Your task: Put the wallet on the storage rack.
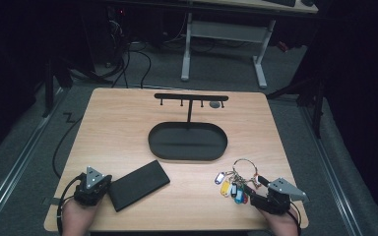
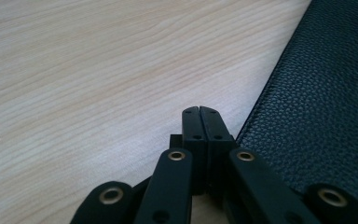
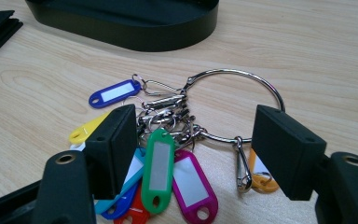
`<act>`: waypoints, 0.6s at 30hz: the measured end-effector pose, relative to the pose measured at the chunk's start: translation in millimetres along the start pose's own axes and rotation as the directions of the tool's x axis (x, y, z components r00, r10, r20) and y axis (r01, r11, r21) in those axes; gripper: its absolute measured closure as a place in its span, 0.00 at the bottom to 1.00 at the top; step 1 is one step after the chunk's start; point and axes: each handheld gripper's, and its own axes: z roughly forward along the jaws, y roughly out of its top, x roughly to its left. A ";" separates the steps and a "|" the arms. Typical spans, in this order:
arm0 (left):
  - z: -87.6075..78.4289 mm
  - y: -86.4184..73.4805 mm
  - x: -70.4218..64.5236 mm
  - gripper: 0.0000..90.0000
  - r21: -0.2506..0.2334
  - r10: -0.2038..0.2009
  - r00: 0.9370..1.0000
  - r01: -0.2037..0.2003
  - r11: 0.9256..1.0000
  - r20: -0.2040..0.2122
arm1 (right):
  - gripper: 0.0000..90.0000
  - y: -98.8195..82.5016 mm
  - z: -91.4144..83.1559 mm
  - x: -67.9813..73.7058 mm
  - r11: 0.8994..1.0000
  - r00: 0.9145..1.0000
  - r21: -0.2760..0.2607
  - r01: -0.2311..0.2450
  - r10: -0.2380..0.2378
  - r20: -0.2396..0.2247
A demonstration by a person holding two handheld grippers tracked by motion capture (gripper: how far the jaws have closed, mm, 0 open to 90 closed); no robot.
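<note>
Black jaws of the left gripper [image 2: 199,122] are pressed together on nothing, their tips low over the counter [image 1: 128,128] just beside the edge of the wallet [image 1: 139,185], a dark, grained, flat case lying near the front left. At the front right, the right gripper [image 3: 196,154] has its jaws spread wide, one on each side of the keys [image 3: 168,154]: a steel ring [image 3: 261,88] carrying clips and plastic tags in blue, yellow, green, magenta and orange. The tags fan out toward that gripper, and the ring lies flat on the wood beyond them. The pads do not yet press on anything.

The step in hand looks like picking up the keys. To do it well, the right gripper should probably ease down until its tips nearly meet the wood, then close across the cluster of clips where the metal is thickest, not over loose tags that could slip out. A slow, level lift would keep the bunch from swinging.

Farther back sit the oval black tray [image 1: 152,142] and, behind it, a hook rack [image 1: 191,97], well apart from both grippers.
</note>
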 end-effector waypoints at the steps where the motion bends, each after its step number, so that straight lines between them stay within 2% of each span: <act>1: -1.0 -0.8 -0.6 1.00 0.002 0.002 1.000 -0.002 1.000 0.004 | 0.36 0.0 0.0 0.0 1.000 1.000 0.000 0.000 0.000 0.000; 4: -1.8 -4.8 -3.5 0.97 0.005 -0.002 1.000 0.002 1.000 0.029 | 0.36 0.8 1.2 -1.3 1.000 1.000 0.004 -0.002 0.002 -0.011; 8: -4.8 -6.3 -10.1 0.97 0.011 0.017 0.999 -0.017 1.000 0.036 | 0.37 1.4 2.5 -1.9 1.000 1.000 0.010 -0.008 0.008 -0.025; 10: -6.7 -7.5 -14.4 0.95 0.006 0.036 0.998 -0.036 0.999 0.055 | 0.38 2.1 3.0 -2.1 1.000 0.999 0.004 -0.005 0.005 -0.032; 16: -12.2 -8.6 -29.9 0.95 0.013 0.079 0.995 -0.079 0.997 0.063 | 0.38 4.4 3.7 -4.5 1.000 0.999 -0.001 0.004 -0.004 -0.043; 18: -13.1 -8.2 -35.4 0.95 0.012 0.108 0.991 -0.109 0.994 0.075 | 0.38 4.4 3.6 -4.9 1.000 0.999 -0.001 0.004 -0.004 -0.045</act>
